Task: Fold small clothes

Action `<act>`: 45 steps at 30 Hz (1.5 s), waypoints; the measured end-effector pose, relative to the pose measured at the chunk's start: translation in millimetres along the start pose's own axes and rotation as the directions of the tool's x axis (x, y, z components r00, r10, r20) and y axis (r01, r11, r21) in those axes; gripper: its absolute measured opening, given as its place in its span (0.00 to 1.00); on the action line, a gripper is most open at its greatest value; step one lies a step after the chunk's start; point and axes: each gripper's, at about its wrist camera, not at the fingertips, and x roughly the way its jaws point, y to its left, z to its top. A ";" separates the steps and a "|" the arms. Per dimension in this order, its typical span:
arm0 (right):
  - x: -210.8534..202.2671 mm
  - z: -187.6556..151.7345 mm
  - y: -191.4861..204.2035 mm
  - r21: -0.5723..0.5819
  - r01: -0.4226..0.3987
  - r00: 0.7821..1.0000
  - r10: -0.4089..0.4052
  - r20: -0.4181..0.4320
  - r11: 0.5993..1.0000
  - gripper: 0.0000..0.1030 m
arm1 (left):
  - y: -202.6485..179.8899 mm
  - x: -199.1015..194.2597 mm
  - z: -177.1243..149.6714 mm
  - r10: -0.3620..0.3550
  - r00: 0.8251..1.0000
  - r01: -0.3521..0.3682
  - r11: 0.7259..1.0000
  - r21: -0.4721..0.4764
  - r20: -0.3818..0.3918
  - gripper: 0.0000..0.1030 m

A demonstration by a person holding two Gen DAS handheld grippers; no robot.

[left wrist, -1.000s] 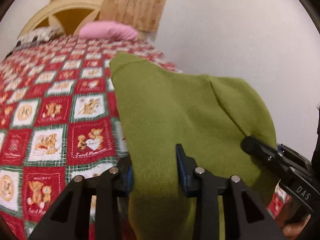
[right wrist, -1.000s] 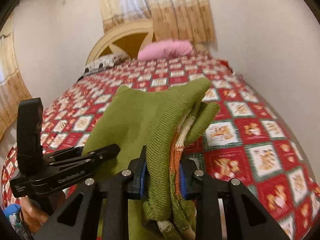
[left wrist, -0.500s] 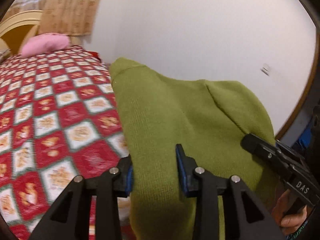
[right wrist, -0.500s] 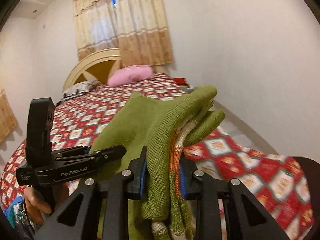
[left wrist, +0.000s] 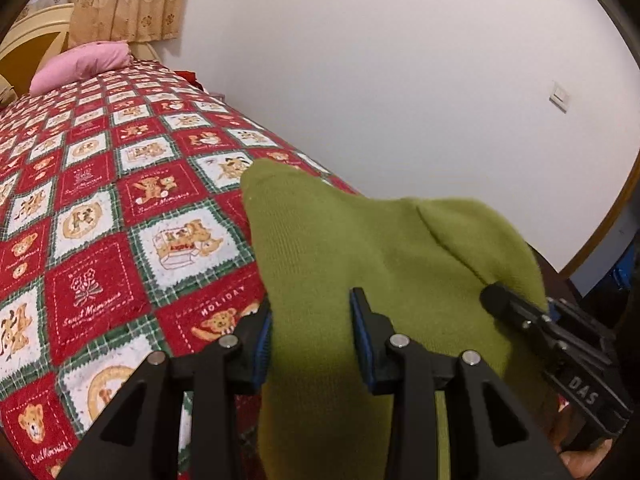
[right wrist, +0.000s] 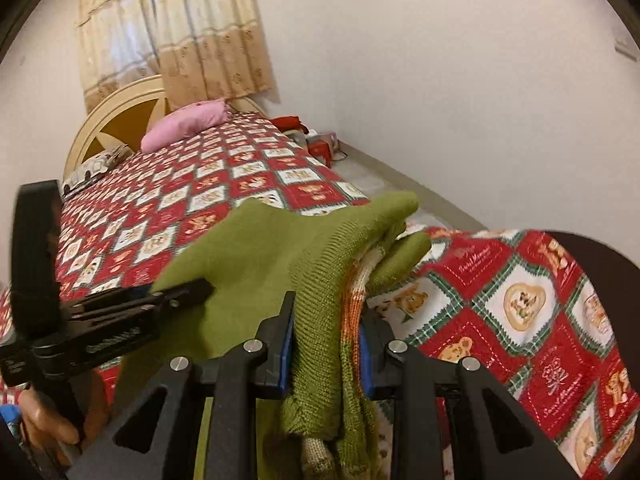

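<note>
Green knit garment [left wrist: 344,248] held stretched above bed [left wrist: 120,200] near its right edge. Left tongs [left wrist: 312,332] clamped on one edge, right tongs [right wrist: 326,344] on bunched layers; presumably kept taut for flat laying.

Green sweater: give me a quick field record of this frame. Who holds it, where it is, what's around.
item: green sweater, knit, orange and cream stripes inside the fold
left gripper: shut on the sweater, single flat layer
right gripper: shut on the sweater, bunched layers
sweater state: held between both grippers above the bedspread, not laid flat
surface: red and white teddy-bear patchwork
background: pink pillow, headboard, curtain, white wall
fold progress: cannot tell
</note>
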 end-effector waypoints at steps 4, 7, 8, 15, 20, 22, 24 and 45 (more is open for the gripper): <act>9.4 -0.4 -5.7 0.004 0.005 1.000 -0.005 -0.012 1.000 0.25 | -7.0 3.0 -1.6 0.028 1.000 -0.028 0.999 0.016 -0.005 0.36; 16.1 -4.5 -5.9 -0.006 0.030 0.999 -0.030 -0.033 1.000 0.26 | -8.7 7.8 -4.0 0.052 0.999 -0.052 0.998 0.025 -0.014 0.37; 20.7 -6.3 -7.9 -0.003 0.042 0.998 -0.042 -0.050 0.999 0.26 | -10.0 9.1 -4.5 0.063 0.998 -0.062 0.998 0.032 -0.021 0.40; 33.2 -12.6 -21.1 0.045 0.034 0.995 -0.029 -0.095 0.998 0.27 | -11.7 16.4 -5.8 0.088 0.994 -0.085 0.995 0.048 -0.059 0.50; 32.5 -13.8 -26.8 0.078 0.029 0.994 -0.020 -0.110 0.997 0.41 | -7.7 6.9 -14.6 0.054 0.993 -0.053 0.999 0.014 -0.104 0.66; 25.7 -16.2 -30.8 0.100 0.019 0.993 -0.007 -0.120 0.995 0.54 | -1.4 -1.3 -24.7 0.008 0.992 -0.009 1.000 -0.011 -0.123 0.75; 15.0 -21.7 -32.7 0.100 0.005 0.992 0.008 -0.126 0.995 0.64 | 5.0 -4.3 -38.2 -0.033 0.987 0.027 0.999 -0.046 -0.157 0.79; -47.0 -67.8 -23.2 0.287 -0.254 0.922 0.321 -0.215 0.924 0.19 | -13.0 -57.6 -78.8 -0.124 0.976 0.105 0.988 -0.110 -0.179 0.40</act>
